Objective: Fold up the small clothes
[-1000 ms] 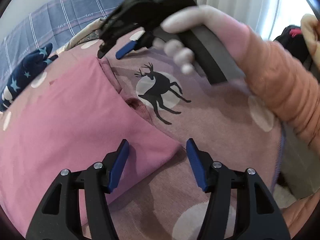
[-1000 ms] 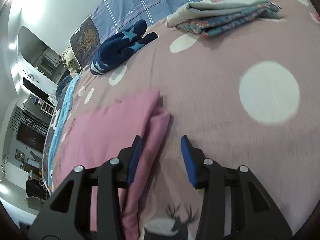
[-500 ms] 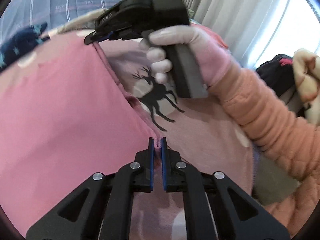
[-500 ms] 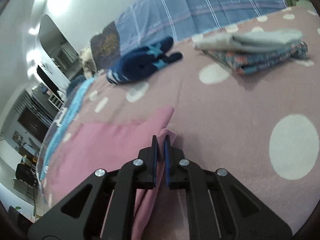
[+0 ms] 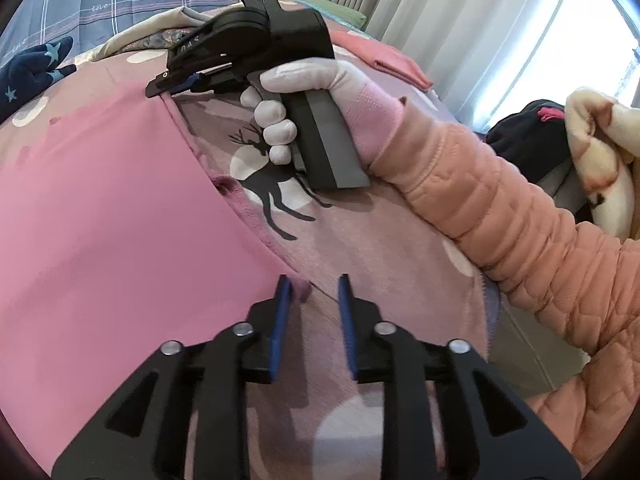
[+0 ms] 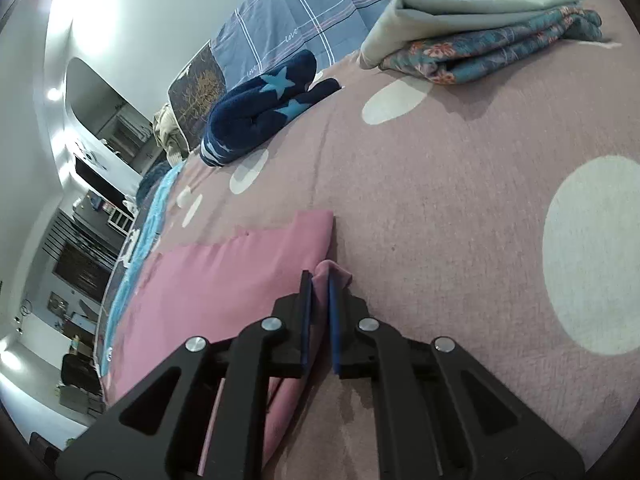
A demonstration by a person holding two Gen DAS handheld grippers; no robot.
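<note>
Lying flat on the mauve bedspread with white dots [image 6: 460, 208], the folded pink cotton garment [image 5: 112, 216] spreads to the left of both tongs.

Left wrist view: left gripper [image 5: 312, 300], jaws parted, blue pads either side of the garment's near corner, the left pad touching it, nothing clamped. Ahead of it, black deer print on the bedspread [image 5: 276, 196]; beyond, the gloved right hand [image 5: 296, 96] holding the right gripper [image 5: 176, 82] at the garment's far corner.

Right wrist view: right gripper, jaws nearly together, pinching a small fold of the pink garment's edge between its blue pads. Ahead and left, a navy fleece item with light-blue stars [image 6: 260, 112]. Ahead and right, a stack of folded clothes, pale grey over teal floral [image 6: 480, 32], well apart from the garment.
</note>
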